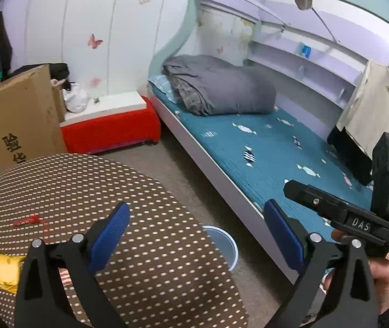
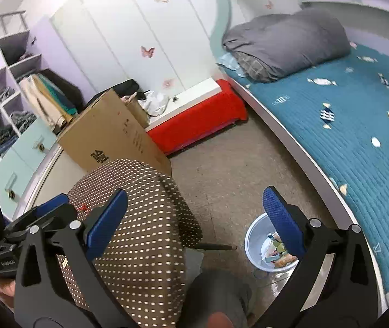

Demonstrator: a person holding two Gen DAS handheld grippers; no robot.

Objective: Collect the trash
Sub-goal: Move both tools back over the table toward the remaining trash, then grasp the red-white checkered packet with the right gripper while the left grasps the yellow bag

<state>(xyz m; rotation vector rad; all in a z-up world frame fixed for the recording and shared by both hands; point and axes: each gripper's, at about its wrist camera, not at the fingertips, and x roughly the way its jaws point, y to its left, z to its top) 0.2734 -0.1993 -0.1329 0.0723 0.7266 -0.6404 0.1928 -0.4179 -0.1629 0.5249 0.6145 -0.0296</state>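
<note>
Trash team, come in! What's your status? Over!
Both claws open, empty. Yellow wrapper and red scrap on dotted table. Bin beside it, partly filled. Nothing blocking.

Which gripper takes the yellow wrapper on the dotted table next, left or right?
Left, probably. The left gripper is open over the table, with the yellow wrapper just off its left finger. The right gripper, also open, sits over the floor near the trash bin.

Right gripper (image 2: pixel 194 213) wide open, empty; trash bin (image 2: pixel 252 242) below right finger, dotted table (image 2: pixel 140 218) under left finger.
</note>
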